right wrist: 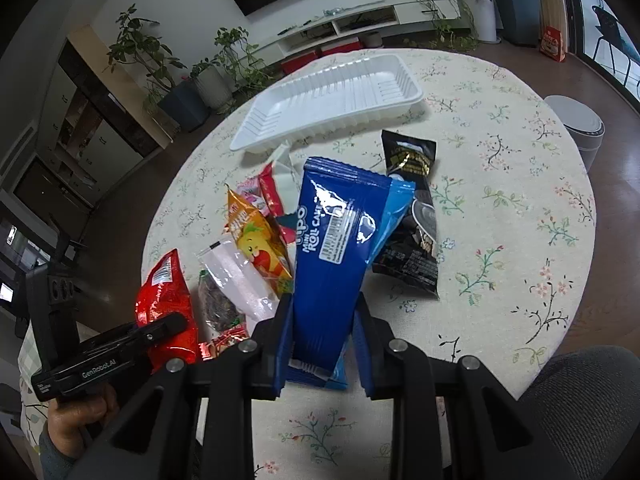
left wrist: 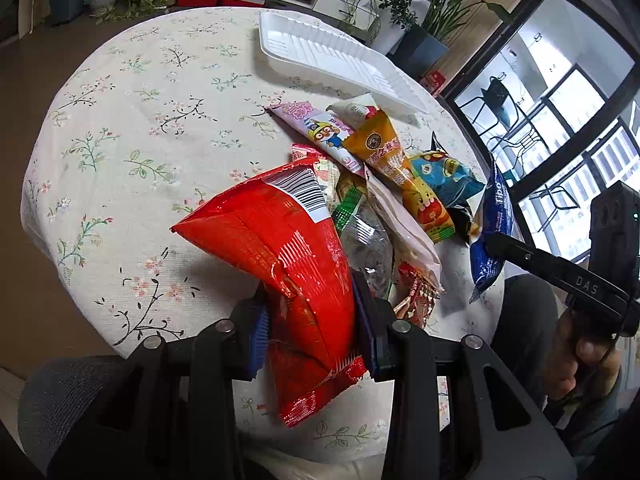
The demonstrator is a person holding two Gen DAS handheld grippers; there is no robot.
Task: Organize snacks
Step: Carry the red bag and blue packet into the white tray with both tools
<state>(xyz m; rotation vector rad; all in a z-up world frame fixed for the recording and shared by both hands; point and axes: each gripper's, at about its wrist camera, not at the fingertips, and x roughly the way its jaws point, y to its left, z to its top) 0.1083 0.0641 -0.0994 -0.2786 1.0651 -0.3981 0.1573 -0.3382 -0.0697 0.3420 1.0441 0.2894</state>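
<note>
Round floral surface [right wrist: 500, 208], snack pile mid-frame, empty white tray [right wrist: 332, 104] top centre. Left claw [left wrist: 312, 332] clamped on red bag [left wrist: 288, 248], right claw [right wrist: 324, 344] clamped on blue roll-cake pack [right wrist: 336, 240]; both lifted by their ends, likely tray-bound.

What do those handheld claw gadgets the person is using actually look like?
Each is a black plastic handheld claw with angular arms joined by silver pivot bolts and two ribbed blue pads at the tips. The left claw has white "GenRobot.AI" lettering on its side in the other camera's view; the right claw shows "DAS" lettering and a boxy black camera block on top. A grey-green sleeve cuff covers the left wrist.
</note>
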